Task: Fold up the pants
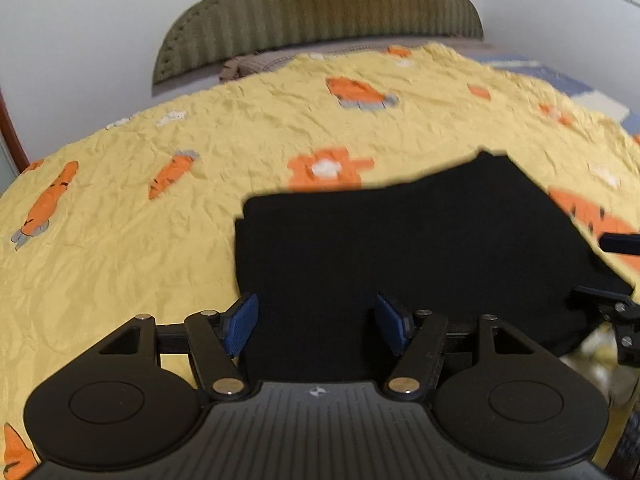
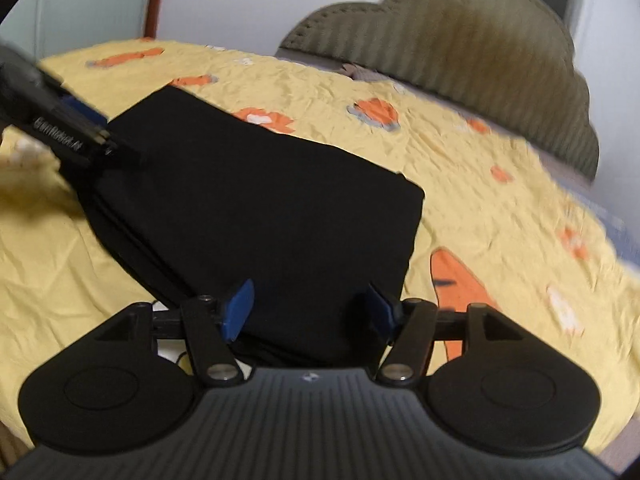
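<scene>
Pants (image 1: 400, 240) folded on bedspread (image 1: 200, 128), fingers (image 1: 240, 322) apart

Both cameras sit low and close, each looking forward and down along its own fingers. The left wrist view faces the headboard (image 1: 320, 12) at 12 o'clock; the right wrist view has it (image 2: 460, 36) at 1 o'clock. They share the black pants (image 1: 400, 248) and yellow bedspread (image 1: 160, 248).

The black pants (image 1: 400, 248) lie folded into a compact, flat rectangle on the yellow bedspread (image 1: 160, 240).
</scene>
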Available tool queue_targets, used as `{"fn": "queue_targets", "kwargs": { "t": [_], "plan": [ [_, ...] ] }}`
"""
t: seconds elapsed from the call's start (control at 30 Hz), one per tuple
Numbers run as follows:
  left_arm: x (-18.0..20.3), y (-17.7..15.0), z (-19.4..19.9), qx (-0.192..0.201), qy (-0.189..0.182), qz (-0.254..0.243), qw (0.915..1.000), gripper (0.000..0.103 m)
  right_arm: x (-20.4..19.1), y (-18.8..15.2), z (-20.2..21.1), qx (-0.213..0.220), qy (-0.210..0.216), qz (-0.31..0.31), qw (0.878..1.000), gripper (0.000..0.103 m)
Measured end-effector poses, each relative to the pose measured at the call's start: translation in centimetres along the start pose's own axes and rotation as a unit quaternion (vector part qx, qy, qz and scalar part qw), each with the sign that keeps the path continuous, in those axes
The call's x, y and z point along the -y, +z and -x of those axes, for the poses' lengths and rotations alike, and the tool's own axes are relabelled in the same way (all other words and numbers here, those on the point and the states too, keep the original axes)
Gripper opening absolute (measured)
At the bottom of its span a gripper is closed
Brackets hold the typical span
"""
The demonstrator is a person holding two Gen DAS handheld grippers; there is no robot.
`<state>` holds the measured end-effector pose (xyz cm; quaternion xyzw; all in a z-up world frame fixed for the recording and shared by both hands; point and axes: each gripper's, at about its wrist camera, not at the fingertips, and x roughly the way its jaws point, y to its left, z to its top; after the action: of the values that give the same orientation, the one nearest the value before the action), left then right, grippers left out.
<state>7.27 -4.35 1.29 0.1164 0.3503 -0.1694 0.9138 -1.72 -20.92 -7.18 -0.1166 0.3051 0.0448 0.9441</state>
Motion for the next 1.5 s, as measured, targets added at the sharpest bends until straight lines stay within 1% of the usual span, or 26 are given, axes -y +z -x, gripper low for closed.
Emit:
{"fn": "queue_targets", "kwargs": {
  "t": [0.03, 0.1, 0.13, 0.2, 0.23, 0.3, 0.33, 0.37, 0.4, 0.53, 0.6, 0.7, 0.8, 0.83, 0.97, 1.03, 1.4, 1.5],
  "plan": [
    [-0.2, 0.7, -0.1, 0.004, 0.003, 0.008, 1.0, 0.064, 0.4, 0.2, 0.3, 0.005, -0.002, -0.01, 1.0, 0.059],
    [-0.6, 2.0, -1.0, 0.006, -0.001, 0.026, 0.9996, 0.067, 0.4, 0.9, 1.0, 0.031, -0.024, -0.015, 0.999, 0.06],
    [-0.8, 2.4, -1.7, 0.003, -0.005, 0.034, 0.9994, 0.067, 0.0, 1.0, 1.2, 0.045, -0.029, -0.02, 0.998, 0.064],
    [-1.0, 2.6, -2.9, -0.018, 0.008, 0.051, 0.9985, 0.067, -0.2, 1.5, 0.7, 0.06, -0.02, -0.038, 0.997, 0.07],
    [-1.0, 2.5, -3.2, -0.023, 0.015, 0.059, 0.9979, 0.067, -0.5, 1.7, 0.4, 0.059, -0.009, -0.042, 0.997, 0.072],
    [-1.0, 2.1, -3.3, -0.022, 0.02, 0.064, 0.9975, 0.067, -1.5, 1.6, -0.7, 0.04, 0.004, -0.024, 0.999, 0.074],
    [-0.9, 1.9, -3.2, -0.021, 0.026, 0.064, 0.9974, 0.067, -2.3, 1.1, -1.2, 0.026, -0.001, -0.007, 1.0, 0.074],
    [-0.8, 1.7, -3.1, -0.02, 0.03, 0.065, 0.9973, 0.067, -2.9, 0.6, -1.5, 0.025, -0.009, 0.005, 1.0, 0.075],
    [-0.8, 1.6, -3.0, -0.019, 0.033, 0.066, 0.9971, 0.067, -3.1, 0.3, -1.5, 0.033, -0.013, 0.002, 0.999, 0.075],
    [-1.0, 1.7, -2.8, -0.021, 0.035, 0.077, 0.9962, 0.067, -1.8, 0.2, -1.4, 0.027, 0.005, -0.049, 0.998, 0.077],
    [-0.8, 1.8, -2.4, -0.016, 0.04, 0.075, 0.9962, 0.067, -1.7, 0.3, -1.1, 0.031, 0.0, -0.05, 0.998, 0.077],
    [-0.2, 2.0, -1.9, -0.008, 0.051, 0.059, 0.9969, 0.067, -2.1, 0.4, -0.3, 0.04, -0.011, -0.046, 0.998, 0.079],
    [0.4, 2.0, -1.4, -0.004, 0.059, 0.047, 0.9971, 0.07, -2.3, 0.7, 0.3, 0.052, -0.012, -0.049, 0.997, 0.086],
    [0.5, 1.9, -1.2, -0.002, 0.059, 0.046, 0.9972, 0.07, -2.3, 0.8, 0.5, 0.056, -0.012, -0.048, 0.997, 0.087],
    [0.8, 1.7, -0.8, -0.004, 0.055, 0.046, 0.9974, 0.071, -2.6, 1.4, 1.2, 0.067, -0.011, -0.044, 0.997, 0.088],
    [0.9, 1.6, -0.6, -0.007, 0.055, 0.048, 0.9973, 0.074, -2.9, 1.6, 1.5, 0.071, -0.009, -0.041, 0.997, 0.089],
    [0.6, 0.5, 0.6, -0.005, 0.069, 0.058, 0.9959, 0.074, -4.6, 1.6, 2.9, 0.076, 0.002, -0.03, 0.997, 0.091],
    [0.5, 0.2, 1.1, 0.0, 0.073, 0.058, 0.9956, 0.074, -5.1, 1.7, 3.2, 0.078, 0.004, -0.029, 0.997, 0.094]
  ]
}}
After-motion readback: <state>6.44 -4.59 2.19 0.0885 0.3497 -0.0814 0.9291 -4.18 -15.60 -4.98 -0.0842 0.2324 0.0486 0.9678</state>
